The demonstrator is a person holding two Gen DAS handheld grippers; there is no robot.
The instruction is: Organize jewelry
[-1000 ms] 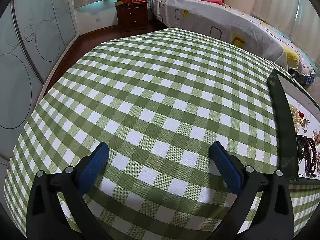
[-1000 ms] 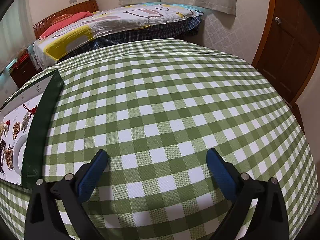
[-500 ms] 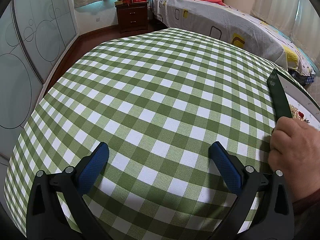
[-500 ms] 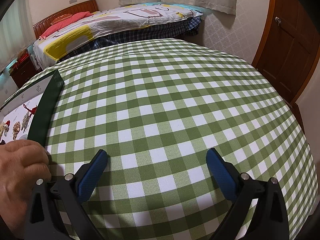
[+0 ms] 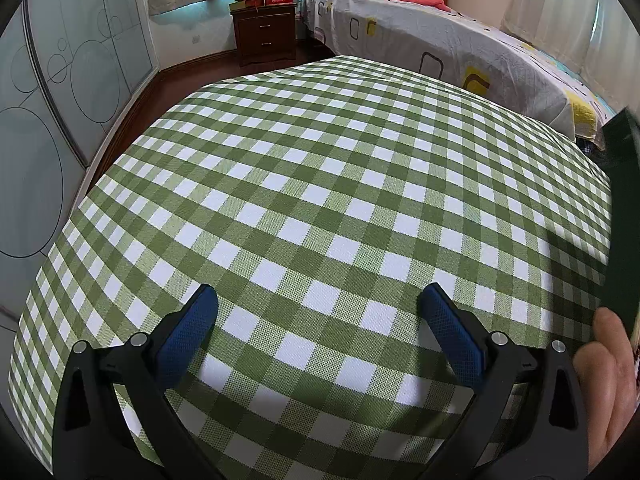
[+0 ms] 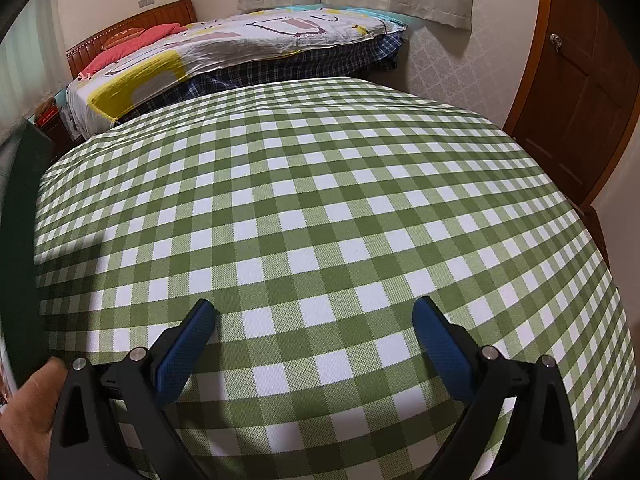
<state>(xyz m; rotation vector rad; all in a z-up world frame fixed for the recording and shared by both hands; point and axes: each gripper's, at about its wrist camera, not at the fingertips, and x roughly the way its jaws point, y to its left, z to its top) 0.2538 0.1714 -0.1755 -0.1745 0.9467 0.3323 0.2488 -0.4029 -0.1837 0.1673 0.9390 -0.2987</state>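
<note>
Left wrist view: left gripper (image 5: 318, 312) hangs low over the table (image 5: 320, 168), which is covered in green-and-white check cloth. Jaws wide apart, blue pads with nothing between them. At 3 o'clock in this view, a dark green jewelry box (image 5: 622, 216) stands tilted up at the frame edge; its contents cannot be seen from here. A bare hand (image 5: 608, 376) at 4 o'clock grips the box's lower edge, just beside the gripper's outer finger.

Right wrist view: right gripper (image 6: 314, 322) also low over the same cloth, jaws wide, nothing held. Dark green box side (image 6: 20, 248) runs along 9 o'clock, casting a shadow on the cloth. The hand (image 6: 28, 404) shows at 8 o'clock, touching the box's bottom edge; a sliver of white interior is visible beside it, jewelry too small to tell.

Background: bed (image 6: 224, 52) with patterned cover at 12 o'clock, wooden door (image 6: 580, 92) at 2 o'clock; nightstand (image 5: 265, 32) at 12 o'clock in the left view.
</note>
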